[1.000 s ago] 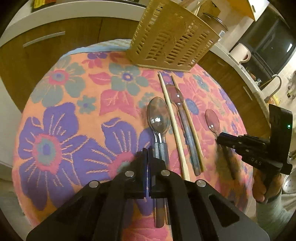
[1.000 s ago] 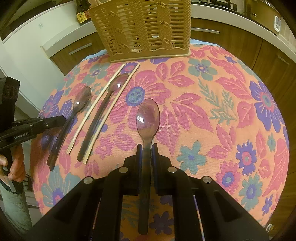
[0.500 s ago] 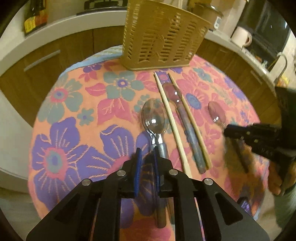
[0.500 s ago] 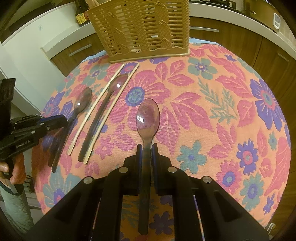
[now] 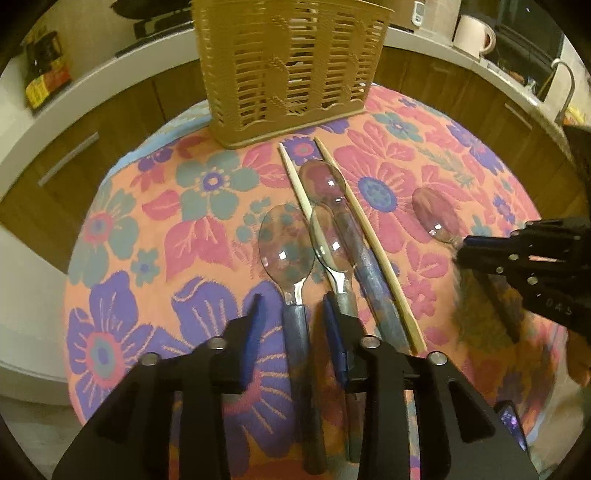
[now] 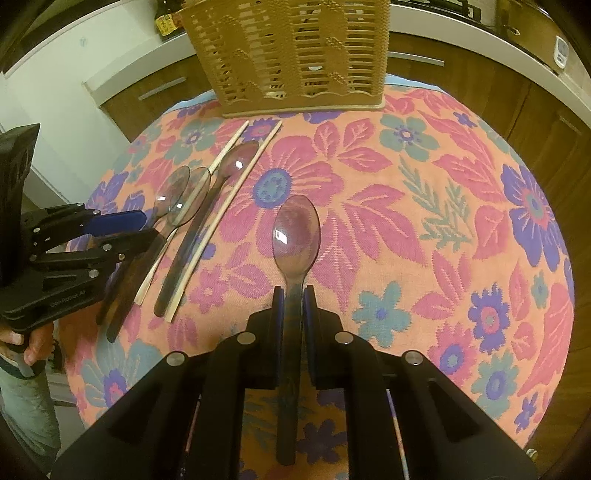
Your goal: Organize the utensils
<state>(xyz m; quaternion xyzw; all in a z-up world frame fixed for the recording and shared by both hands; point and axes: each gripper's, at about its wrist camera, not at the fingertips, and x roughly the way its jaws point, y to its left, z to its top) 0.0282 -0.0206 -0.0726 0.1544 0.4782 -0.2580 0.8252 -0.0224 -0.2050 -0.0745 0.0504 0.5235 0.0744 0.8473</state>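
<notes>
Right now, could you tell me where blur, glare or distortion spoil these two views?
Left wrist view: the right gripper and the spoon handle under it are smeared, and the spoon bowls carry small glints. Right wrist view: sharp, one glint on the held spoon. Both views: fisheye bends the counter edge.

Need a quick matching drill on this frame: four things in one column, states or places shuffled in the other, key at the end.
Things
1. right tool
2. left tool
3. basket
4. chopsticks

States
A. upright at the far edge of the cloth
B. lying flat, one either side of a spoon
C. shut on a spoon handle
D. opening, a spoon handle between its pads, not gripped

Pairs: 1-C, 2-D, 3-A, 4-B
</notes>
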